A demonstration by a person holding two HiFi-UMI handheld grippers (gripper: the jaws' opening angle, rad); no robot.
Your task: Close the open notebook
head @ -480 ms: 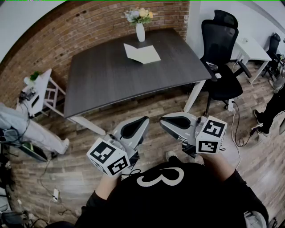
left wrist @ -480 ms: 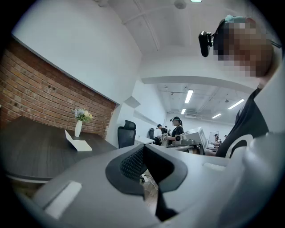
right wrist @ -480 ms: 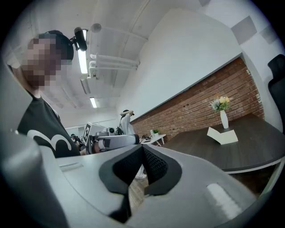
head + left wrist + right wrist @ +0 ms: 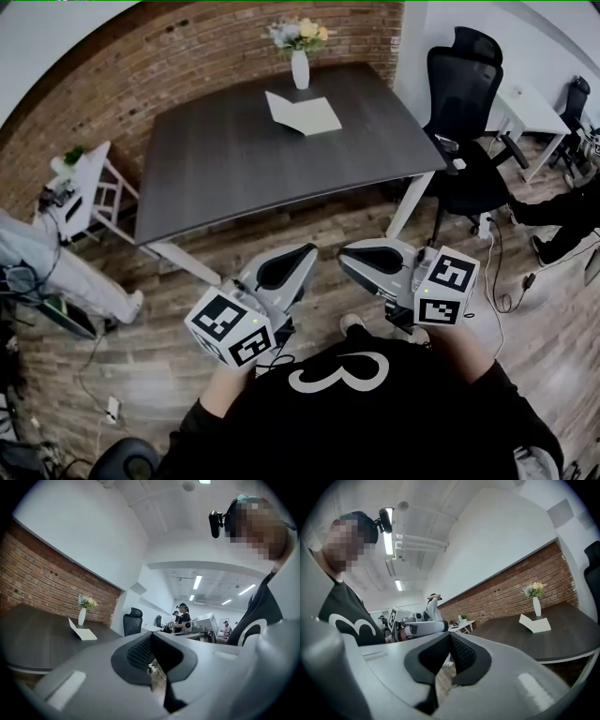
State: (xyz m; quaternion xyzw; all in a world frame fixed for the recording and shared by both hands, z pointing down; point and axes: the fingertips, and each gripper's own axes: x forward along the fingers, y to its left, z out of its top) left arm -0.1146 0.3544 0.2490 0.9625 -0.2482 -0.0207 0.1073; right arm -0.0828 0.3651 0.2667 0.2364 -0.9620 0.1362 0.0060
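Standing well back from the table (image 4: 216, 178).
Left gripper (image 4: 306, 251) and right gripper (image 4: 343, 255): jaws together, empty. The open notebook (image 4: 305, 112) lies at the table's far side near a vase (image 4: 300, 67); probably light and slippery, best pushed at the raised cover's edge.

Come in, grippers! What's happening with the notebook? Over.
Left gripper, right gripper: jaws shut, empty, short of the table. Notebook open at far side, beside vase. Nothing on it.

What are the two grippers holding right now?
Nothing. The left gripper and right gripper both have their jaws shut on empty air. The open notebook sits untouched on the dark table, far from both.
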